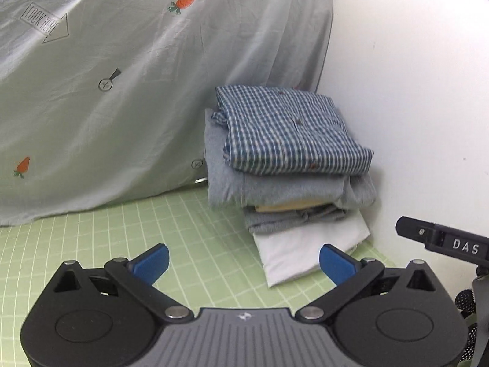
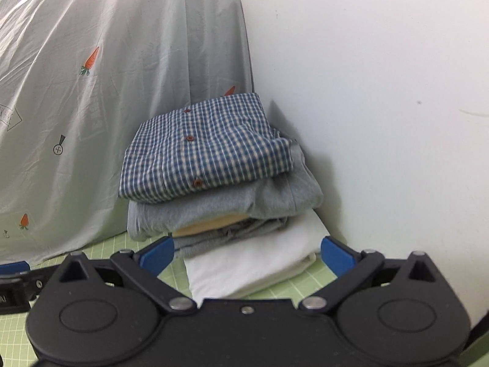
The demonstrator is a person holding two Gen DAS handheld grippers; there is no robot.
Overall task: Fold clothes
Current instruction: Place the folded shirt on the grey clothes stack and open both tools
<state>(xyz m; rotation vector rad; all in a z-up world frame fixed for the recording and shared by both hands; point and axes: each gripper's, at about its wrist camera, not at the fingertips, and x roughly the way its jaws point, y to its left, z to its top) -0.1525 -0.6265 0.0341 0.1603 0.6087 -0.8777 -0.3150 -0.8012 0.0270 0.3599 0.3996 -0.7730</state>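
Folded stack (image 1: 290,165) blocks the corner; mat (image 1: 122,238) leftward open.

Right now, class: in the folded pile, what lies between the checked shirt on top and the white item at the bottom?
Both wrist views show grey garments and a thin yellow layer between checked shirt and white item.

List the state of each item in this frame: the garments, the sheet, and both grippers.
Checked shirt: folded, buttoned, top of stack.
Grey garment: folded, under the shirt.
Yellow garment: folded, only an edge shows.
White garment: folded, bottom of stack, on the green mat.
Carrot-print sheet: draped behind the stack.
Left gripper: open, empty.
Right gripper: open, empty, close to the white garment.
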